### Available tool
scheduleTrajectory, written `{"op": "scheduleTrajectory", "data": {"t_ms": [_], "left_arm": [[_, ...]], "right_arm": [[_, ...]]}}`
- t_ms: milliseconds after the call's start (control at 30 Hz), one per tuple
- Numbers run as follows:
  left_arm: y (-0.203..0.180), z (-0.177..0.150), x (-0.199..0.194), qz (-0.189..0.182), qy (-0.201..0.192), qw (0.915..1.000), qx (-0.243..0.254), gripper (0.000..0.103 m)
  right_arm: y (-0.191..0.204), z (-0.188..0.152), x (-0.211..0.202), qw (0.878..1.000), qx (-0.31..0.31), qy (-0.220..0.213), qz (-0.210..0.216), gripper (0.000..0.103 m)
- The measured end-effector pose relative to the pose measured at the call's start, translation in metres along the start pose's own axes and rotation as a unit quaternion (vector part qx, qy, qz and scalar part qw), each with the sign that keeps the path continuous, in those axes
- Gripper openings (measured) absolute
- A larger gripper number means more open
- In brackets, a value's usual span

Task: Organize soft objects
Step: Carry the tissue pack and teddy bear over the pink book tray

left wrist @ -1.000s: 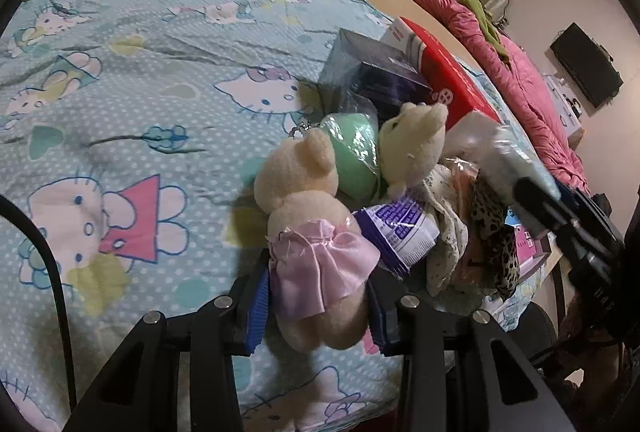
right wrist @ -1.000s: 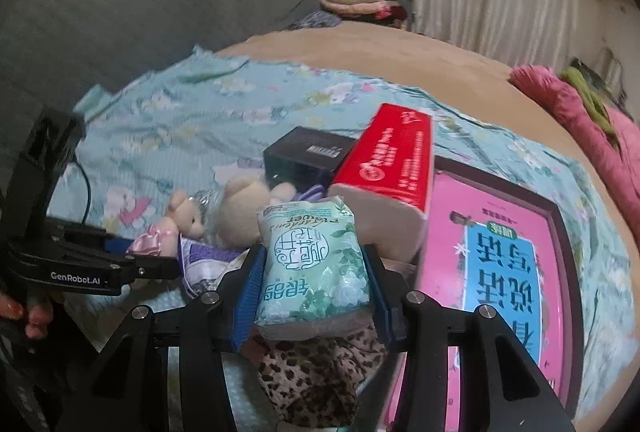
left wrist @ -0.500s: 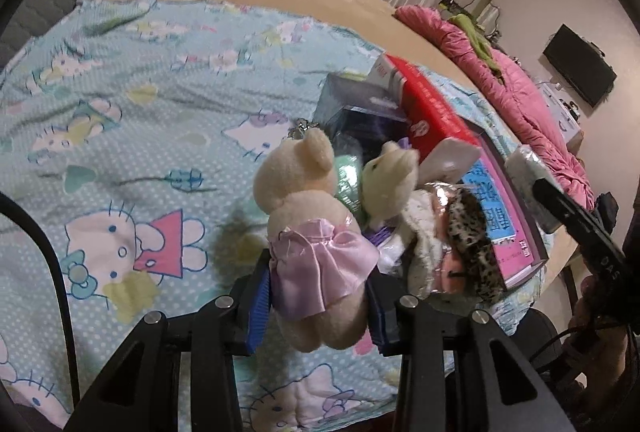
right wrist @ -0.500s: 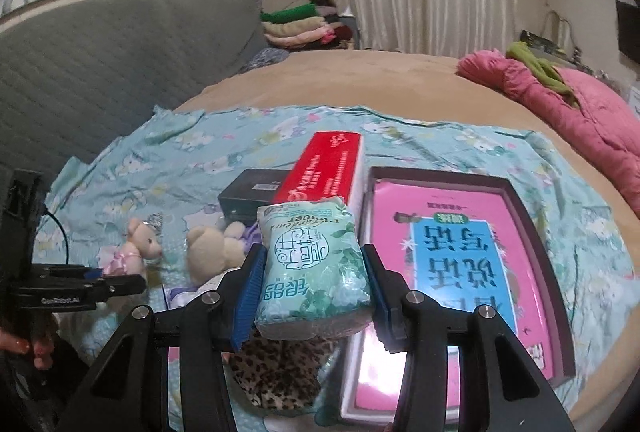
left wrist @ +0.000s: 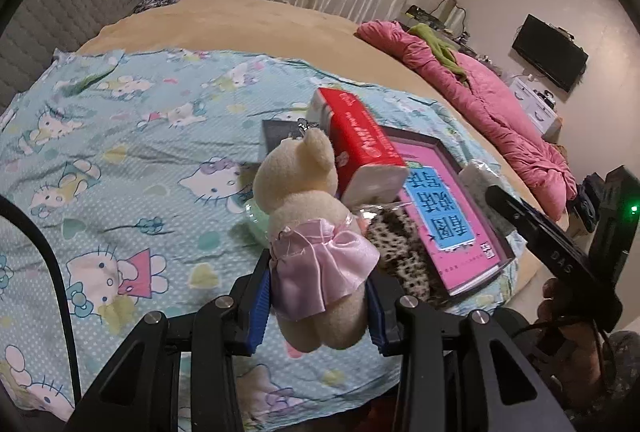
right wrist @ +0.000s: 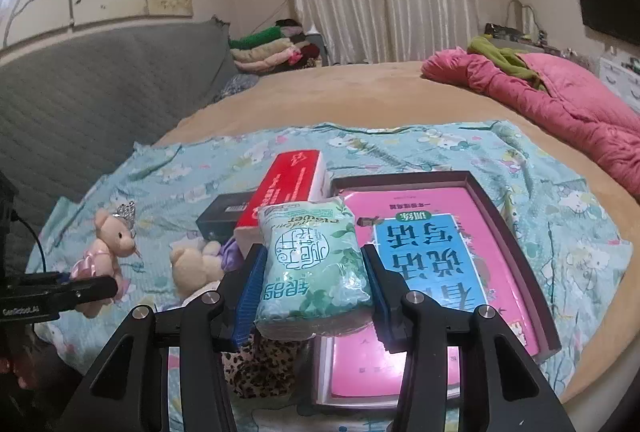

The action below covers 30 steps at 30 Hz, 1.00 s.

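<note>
My left gripper (left wrist: pixel 318 306) is shut on a cream teddy bear in a pink skirt (left wrist: pixel 308 232) and holds it above the blue Hello Kitty sheet (left wrist: pixel 120 160). The same bear (right wrist: pixel 106 256) shows in the right wrist view at the left. My right gripper (right wrist: pixel 312 292) is shut on a green tissue pack (right wrist: pixel 312 268), held above the pile. A second cream bear (right wrist: pixel 194 266) lies on the sheet. A leopard-print cloth (left wrist: pixel 404 252) lies beside a pale green soft object (left wrist: pixel 256 222); the cloth also shows in the right wrist view (right wrist: pixel 260 368).
A red tissue box (left wrist: pixel 360 148), a black box (right wrist: pixel 224 212) and a pink book in a dark tray (right wrist: pixel 436 256) lie on the sheet. A pink quilt (left wrist: pixel 480 100) lies at the far right. Folded clothes (right wrist: pixel 272 48) are stacked at the back.
Both grippers have risen with their loads. The teddy bear is higher above the sheet and the pile looks farther below. The tissue pack is also higher above the pile.
</note>
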<state>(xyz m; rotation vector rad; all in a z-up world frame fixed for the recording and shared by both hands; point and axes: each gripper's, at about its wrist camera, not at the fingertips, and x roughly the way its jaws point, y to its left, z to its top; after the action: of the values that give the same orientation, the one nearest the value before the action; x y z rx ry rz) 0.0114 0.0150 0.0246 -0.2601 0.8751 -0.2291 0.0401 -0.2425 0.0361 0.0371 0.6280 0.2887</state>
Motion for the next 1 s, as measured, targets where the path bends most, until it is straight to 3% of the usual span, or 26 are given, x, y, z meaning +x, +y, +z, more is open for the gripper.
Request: {"op": "scheduleTrajectory", "data": {"t_ms": [300, 633, 1000], "left_arm": [[-0.039, 0.012, -0.002, -0.008, -0.006, 0.9994, 0.032, 0.04], [-0.096, 0.016, 0.017, -0.032, 0.014, 0.9962, 0.08, 0.04], [-0.149, 0.018, 0.049, -0.032, 0.041, 0.9913, 0.121, 0.04]], "right_arm": [[-0.026, 0.003, -0.009, 0.999, 0.03, -0.019, -0.034, 0.049], [-0.061, 0.003, -0.022, 0.994, 0.071, -0.037, -0.074, 0.049], [-0.094, 0.0, -0.028, 0.989, 0.107, -0.043, -0.093, 0.049]]}}
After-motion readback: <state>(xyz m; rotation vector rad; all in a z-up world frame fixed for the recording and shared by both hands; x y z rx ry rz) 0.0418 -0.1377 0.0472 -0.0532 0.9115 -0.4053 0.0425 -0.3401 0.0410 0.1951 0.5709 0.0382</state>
